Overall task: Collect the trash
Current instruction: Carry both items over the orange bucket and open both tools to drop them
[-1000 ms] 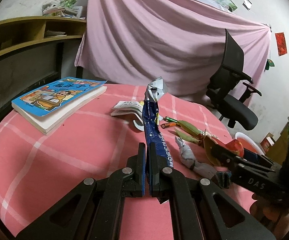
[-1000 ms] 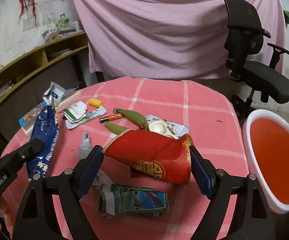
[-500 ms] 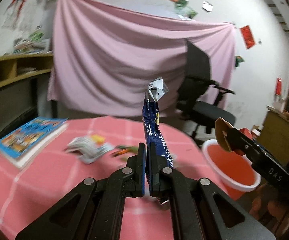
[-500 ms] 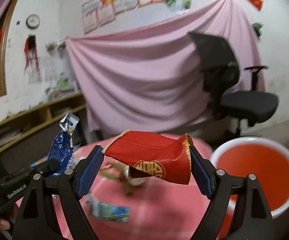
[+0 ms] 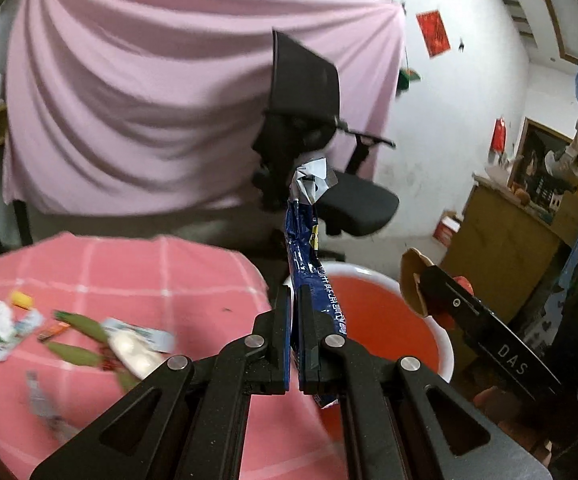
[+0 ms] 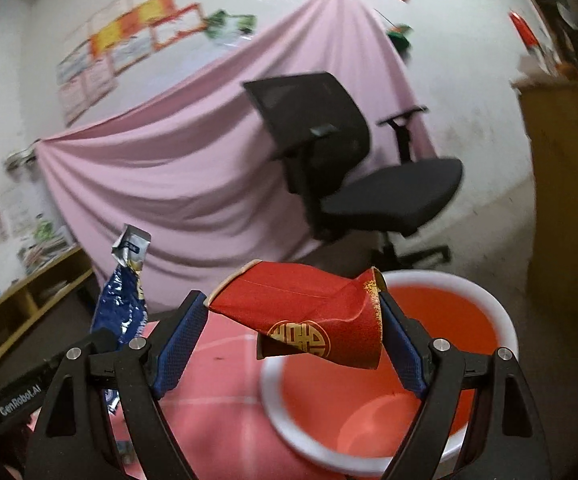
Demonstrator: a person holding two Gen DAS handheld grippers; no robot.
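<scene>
My left gripper (image 5: 294,300) is shut on a blue foil wrapper (image 5: 304,248) that stands up above the edge of an orange bin with a white rim (image 5: 443,346). My right gripper (image 6: 293,316) is shut on a crushed red paper cup (image 6: 309,312) and holds it above the same bin (image 6: 485,300). The right gripper with the cup (image 5: 413,284) shows at the right of the left wrist view. The wrapper (image 6: 123,304) shows at the left of the right wrist view.
Wrappers, green peels and other litter (image 5: 77,336) lie on the pink checked tablecloth (image 5: 161,268). A black office chair (image 5: 309,152) stands behind the bin before a pink curtain (image 5: 129,112). A wooden cabinet (image 5: 509,232) is at the right.
Both grippers have swung right from over the table to over the orange bin, each still holding its piece of trash. The book and shelf have left the view.
</scene>
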